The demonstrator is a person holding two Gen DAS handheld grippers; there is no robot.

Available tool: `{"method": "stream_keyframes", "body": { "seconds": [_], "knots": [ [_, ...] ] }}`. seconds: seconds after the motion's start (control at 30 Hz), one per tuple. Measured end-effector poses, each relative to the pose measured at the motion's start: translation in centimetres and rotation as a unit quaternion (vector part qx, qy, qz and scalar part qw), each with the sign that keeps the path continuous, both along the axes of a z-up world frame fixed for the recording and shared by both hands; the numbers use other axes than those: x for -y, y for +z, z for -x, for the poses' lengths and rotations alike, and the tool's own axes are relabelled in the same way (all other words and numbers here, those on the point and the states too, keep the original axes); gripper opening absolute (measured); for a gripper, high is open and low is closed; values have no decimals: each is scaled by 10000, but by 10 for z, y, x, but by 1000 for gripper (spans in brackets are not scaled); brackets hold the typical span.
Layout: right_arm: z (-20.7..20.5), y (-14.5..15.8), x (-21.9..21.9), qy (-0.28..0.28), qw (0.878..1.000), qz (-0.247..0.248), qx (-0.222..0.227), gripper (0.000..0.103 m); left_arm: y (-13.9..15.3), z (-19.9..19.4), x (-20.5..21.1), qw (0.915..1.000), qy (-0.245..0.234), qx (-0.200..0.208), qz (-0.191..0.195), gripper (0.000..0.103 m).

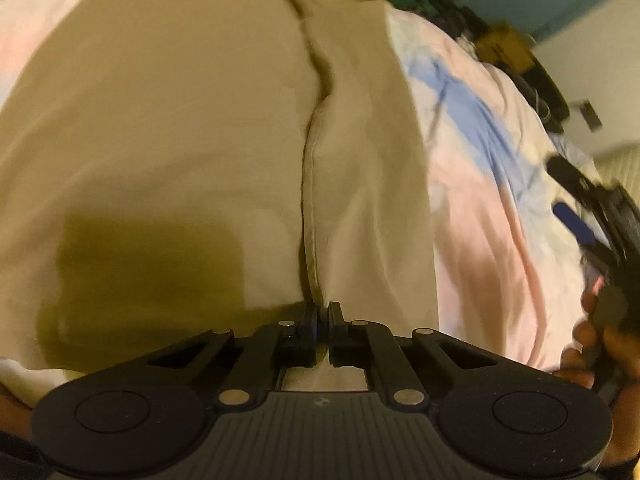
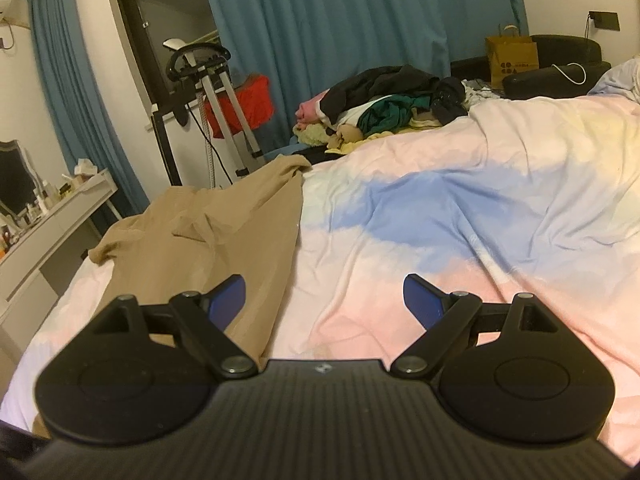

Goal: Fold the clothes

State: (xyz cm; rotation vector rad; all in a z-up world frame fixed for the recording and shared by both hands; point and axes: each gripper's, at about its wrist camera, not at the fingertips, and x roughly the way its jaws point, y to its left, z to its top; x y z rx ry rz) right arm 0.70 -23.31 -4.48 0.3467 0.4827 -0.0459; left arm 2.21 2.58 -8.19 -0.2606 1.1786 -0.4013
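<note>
The left tongs (image 1: 322, 312) are clamped on the garment (image 1: 180, 140); the right tongs (image 2: 324, 296), spread beside it, should be brought to its free edge.

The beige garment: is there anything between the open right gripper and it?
Nothing visible. The right gripper hangs open over the bed cover, and the beige garment lies flat just to its left. The left gripper is shut on its edge.
</note>
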Motion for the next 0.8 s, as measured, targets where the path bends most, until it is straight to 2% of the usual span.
{"method": "stream_keyframes", "body": {
  "seconds": [0.07,0.2,0.33,0.37,0.43,0.47,0.5,0.53,0.6,0.7,0.8],
  "knots": [
    [-1,1,-2,79,10000,-10,5,87,11,12,-2,9991,111,322,-258,3],
    [-3,2,-5,238,9997,-31,15,87,1,26,10,9963,-10,388,-762,4],
    [-2,3,-7,352,9994,-53,27,87,2,26,12,9965,123,431,-700,9],
    [-1,4,-7,354,9993,-66,37,87,6,27,12,9961,141,519,-704,15],
    [2,7,-5,334,9993,-116,91,87,15,31,11,9947,171,745,-683,35],
    [3,8,-4,322,9993,-134,126,87,22,32,10,9937,178,872,-677,53],
    [3,9,-4,304,9993,-135,161,87,31,34,11,9919,178,1050,-689,65],
    [4,10,-3,280,9993,-122,204,87,42,35,12,9890,172,1280,-719,69],
    [6,12,-2,227,9993,-90,285,87,65,35,18,9811,181,1747,-812,91],
    [9,16,4,82,9989,-131,439,87,95,22,38,9677,226,2381,-801,103],
    [14,21,11,-104,9979,-123,631,87,113,1,62,9600,100,2739,-571,103]
  ]
}}
